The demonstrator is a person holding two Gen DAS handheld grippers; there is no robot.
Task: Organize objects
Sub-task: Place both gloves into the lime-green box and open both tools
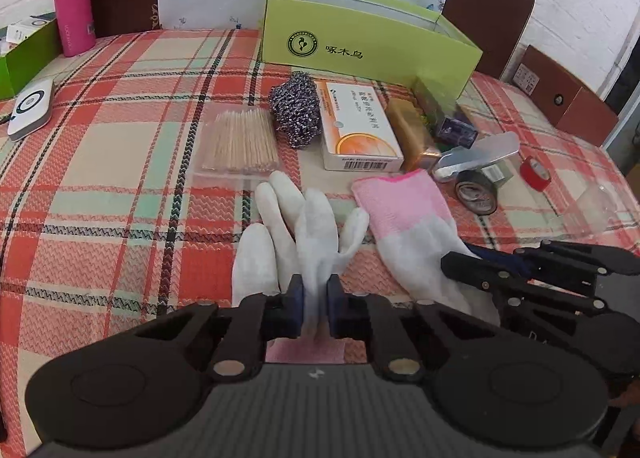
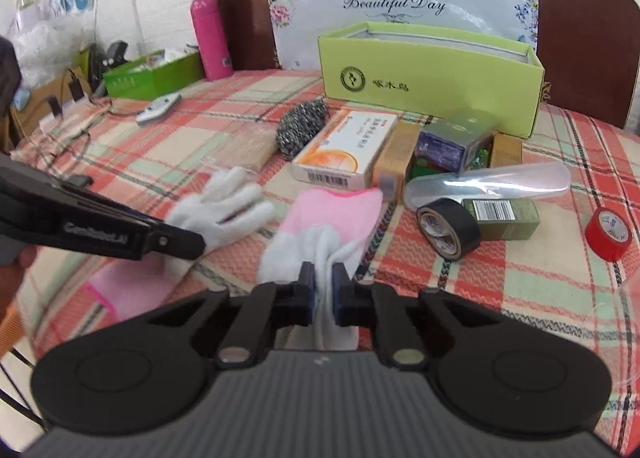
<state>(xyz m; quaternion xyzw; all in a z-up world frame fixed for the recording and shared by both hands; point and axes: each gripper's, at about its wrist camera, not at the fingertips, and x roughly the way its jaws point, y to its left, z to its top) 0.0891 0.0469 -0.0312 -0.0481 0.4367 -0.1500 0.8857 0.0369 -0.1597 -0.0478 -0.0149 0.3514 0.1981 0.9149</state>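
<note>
Two white gloves with pink cuffs lie on the plaid tablecloth. My left gripper [image 1: 315,290] is shut on the left glove [image 1: 304,226], whose fingers point away from me. My right gripper [image 2: 323,282] is shut on the right glove [image 2: 320,242], whose pink cuff [image 2: 340,210] points away. The right gripper also shows in the left wrist view [image 1: 500,262] on the right glove [image 1: 404,234]. The left gripper shows in the right wrist view [image 2: 188,244] over the left glove [image 2: 224,206]. An open lime-green box [image 1: 372,34] stands behind.
Beyond the gloves lie a toothpick pack [image 1: 240,142], a steel scourer [image 1: 296,114], an orange-and-white medicine box [image 1: 360,126], small boxes [image 2: 452,146], black tape [image 2: 448,226], red tape [image 2: 608,232] and a clear case [image 2: 488,182]. A pink flask [image 1: 72,2] stands far left.
</note>
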